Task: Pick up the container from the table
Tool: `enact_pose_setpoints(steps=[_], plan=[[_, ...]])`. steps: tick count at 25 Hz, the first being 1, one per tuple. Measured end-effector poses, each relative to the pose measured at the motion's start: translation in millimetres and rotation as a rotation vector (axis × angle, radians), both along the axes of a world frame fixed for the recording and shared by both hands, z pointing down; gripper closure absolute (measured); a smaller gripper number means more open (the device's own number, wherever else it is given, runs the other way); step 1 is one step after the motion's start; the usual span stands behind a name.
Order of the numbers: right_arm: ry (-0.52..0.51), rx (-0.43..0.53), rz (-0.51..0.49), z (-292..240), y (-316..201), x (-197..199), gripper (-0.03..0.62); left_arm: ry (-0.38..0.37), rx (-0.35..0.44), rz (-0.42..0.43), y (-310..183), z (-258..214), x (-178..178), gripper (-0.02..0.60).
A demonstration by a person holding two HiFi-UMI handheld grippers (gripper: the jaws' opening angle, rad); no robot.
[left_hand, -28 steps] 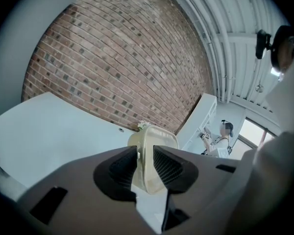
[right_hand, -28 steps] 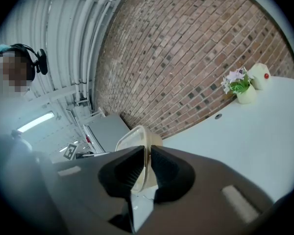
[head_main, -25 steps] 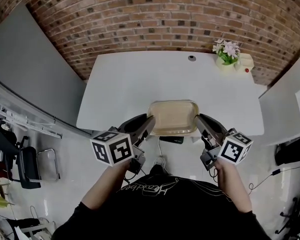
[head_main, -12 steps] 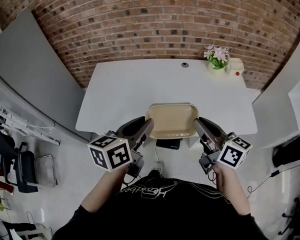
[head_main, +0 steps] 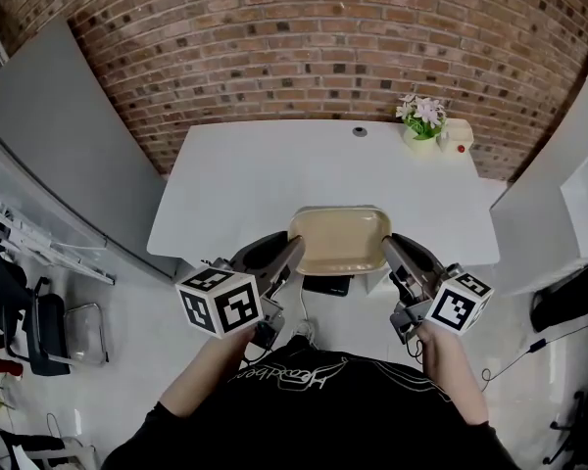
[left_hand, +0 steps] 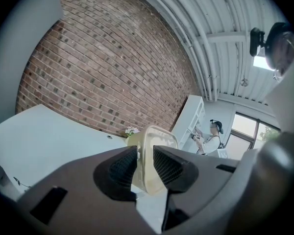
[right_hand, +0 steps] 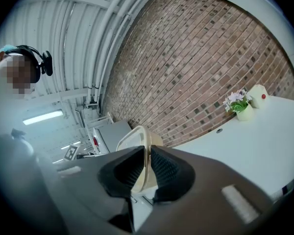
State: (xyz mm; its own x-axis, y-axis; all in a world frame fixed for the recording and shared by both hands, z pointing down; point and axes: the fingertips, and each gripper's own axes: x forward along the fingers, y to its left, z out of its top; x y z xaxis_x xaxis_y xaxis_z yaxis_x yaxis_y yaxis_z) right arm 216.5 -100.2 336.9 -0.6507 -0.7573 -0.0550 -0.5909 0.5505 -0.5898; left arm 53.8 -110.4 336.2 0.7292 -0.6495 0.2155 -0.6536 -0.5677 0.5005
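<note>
Plainly, beige container [head_main: 339, 238], left claw [head_main: 294, 246] clamped on one rim, right claw [head_main: 388, 245] clamped on the other, shirt print [head_main: 299, 372] unreadable

This is looking like a converted industrial lab or studio, not a home. A bare red brick wall [head_main: 304, 57] is running behind the plain white rectangular worktop [head_main: 235, 184], and tall grey partition panels [head_main: 69, 135] are flanking its left and right edges. A white ribbed vaulted ceiling with pipes [left_hand: 220, 18] is arching overhead, where a long strip light [right_hand: 41, 117] is glowing. A person [left_hand: 213, 137] is standing by tall white shelving [left_hand: 192, 116].
</note>
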Motion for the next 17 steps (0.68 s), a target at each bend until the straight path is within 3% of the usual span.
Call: enact_pose_setpoints(steps=[17], plan=[[0.001,-0.001,-0.002,1.9,5.7,1.3,0.548,-0.005,-0.005,-0.007,7.0,2.2,1.1,0.474]])
